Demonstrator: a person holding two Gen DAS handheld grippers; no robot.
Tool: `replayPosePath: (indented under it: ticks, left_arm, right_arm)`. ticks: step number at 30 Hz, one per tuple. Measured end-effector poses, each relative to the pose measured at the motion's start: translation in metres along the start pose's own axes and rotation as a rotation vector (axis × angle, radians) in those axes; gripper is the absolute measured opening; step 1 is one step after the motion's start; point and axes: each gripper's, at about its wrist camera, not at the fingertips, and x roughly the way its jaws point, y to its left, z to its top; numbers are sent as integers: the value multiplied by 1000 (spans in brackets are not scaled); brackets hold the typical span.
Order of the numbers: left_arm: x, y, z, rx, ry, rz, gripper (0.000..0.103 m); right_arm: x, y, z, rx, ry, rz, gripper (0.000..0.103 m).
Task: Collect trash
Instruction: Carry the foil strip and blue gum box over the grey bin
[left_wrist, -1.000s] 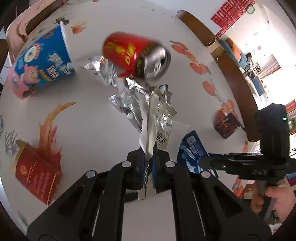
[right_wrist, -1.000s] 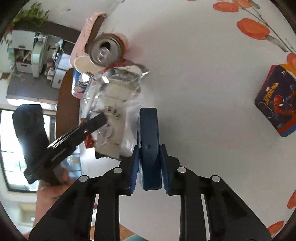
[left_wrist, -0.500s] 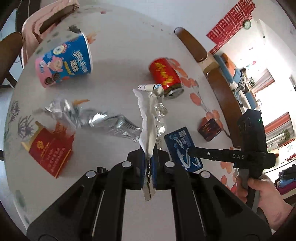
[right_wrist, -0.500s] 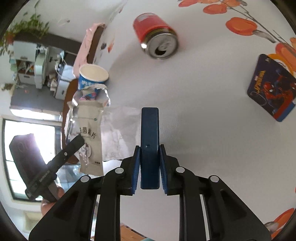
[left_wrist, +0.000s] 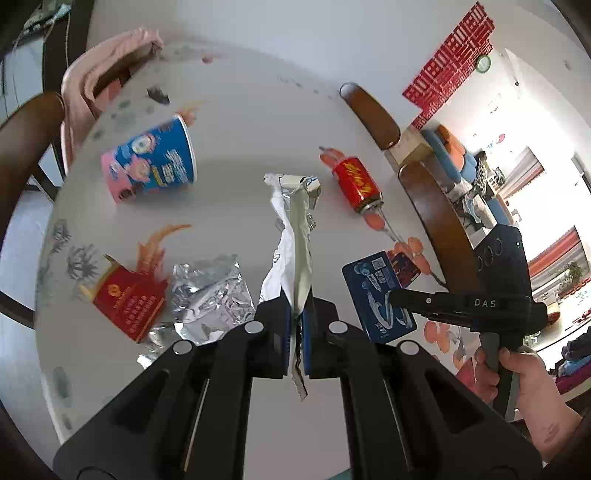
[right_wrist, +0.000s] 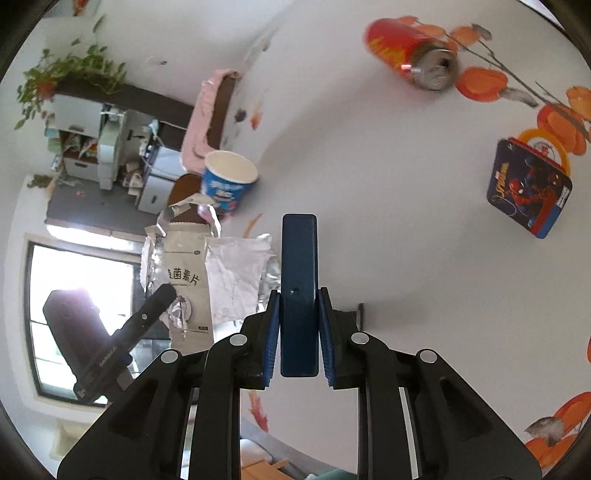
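Left wrist: flower-printed white table (left_wrist: 258, 122), wooden chairs (left_wrist: 436, 218) around.

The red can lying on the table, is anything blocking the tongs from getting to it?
Nothing on the table blocks the red can; the space around it is bare. But both tongs are full: the left tongs pinch a foil wrapper and the right tongs clamp a blue box.

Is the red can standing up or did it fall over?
Fallen over. The red can lies on its side on the table, and its silver top faces sideways in the right wrist view.
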Motion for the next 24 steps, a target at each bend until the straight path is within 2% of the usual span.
replayPosePath:
  ticks: [9, 17, 24]
  left_arm:
    - [-58, 9, -23, -13, -67, 61, 3]
    - [-115, 38, -65, -84, -123, 143, 3]
    - [-180, 70, -115, -174, -188, 225, 3]
  right_arm:
    - [9, 49, -17, -79, 36, 80, 21]
    - [38, 96, -58, -160, 132, 139, 21]
    - [66, 146, -106, -243, 233, 192, 21]
